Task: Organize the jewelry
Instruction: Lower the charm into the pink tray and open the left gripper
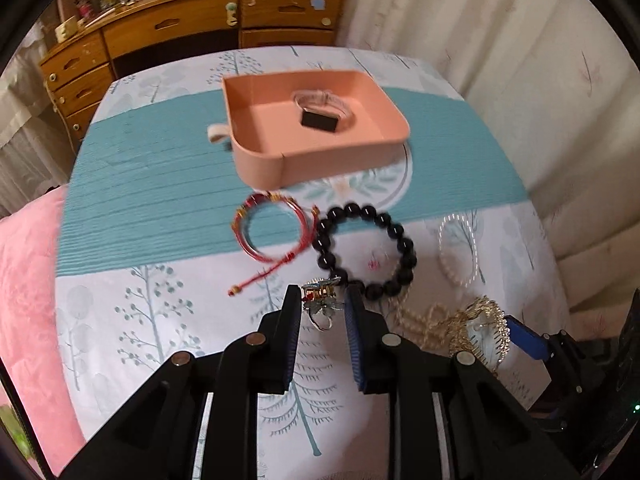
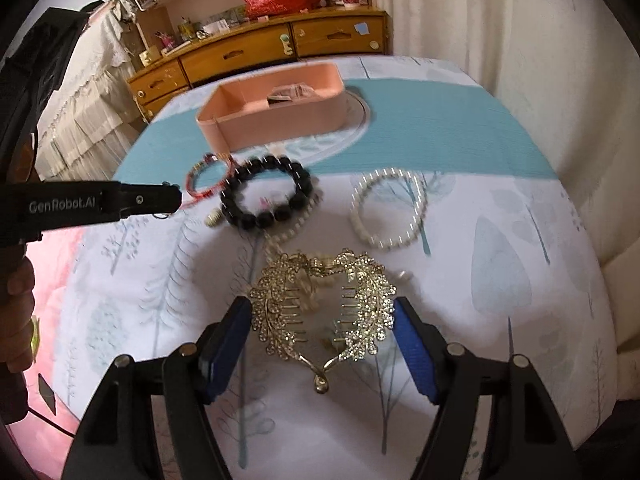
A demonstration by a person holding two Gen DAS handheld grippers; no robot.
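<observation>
L gripper (image 1: 323, 300): fingers narrow, clamped on small silver flower ring (image 1: 320, 308), held clear of the cloth. R gripper (image 2: 322, 312): fingers wide, blue pads flanking gold rhinestone hair comb (image 2: 320, 308); can't tell if pads actually press it.

Beyond L fingers: black bead bracelet (image 1: 364, 248) just ahead, tiny pink item inside its loop, too blurred to ID. Red cord bracelet (image 1: 272, 228) touching it on left. Pearl bracelet (image 1: 460, 248) apart, to right. Cream bead strand (image 1: 416, 320) btwn black beads & comb.

Further out: pink tray (image 1: 264, 160) on teal band of tree-print tablecloth (image 1: 160, 300), w/ clear bangle (image 1: 320, 100) & small black box (image 1: 318, 120) inside. Wooden dresser (image 1: 160, 32) behind, curtain (image 1: 500, 40) at right.
</observation>
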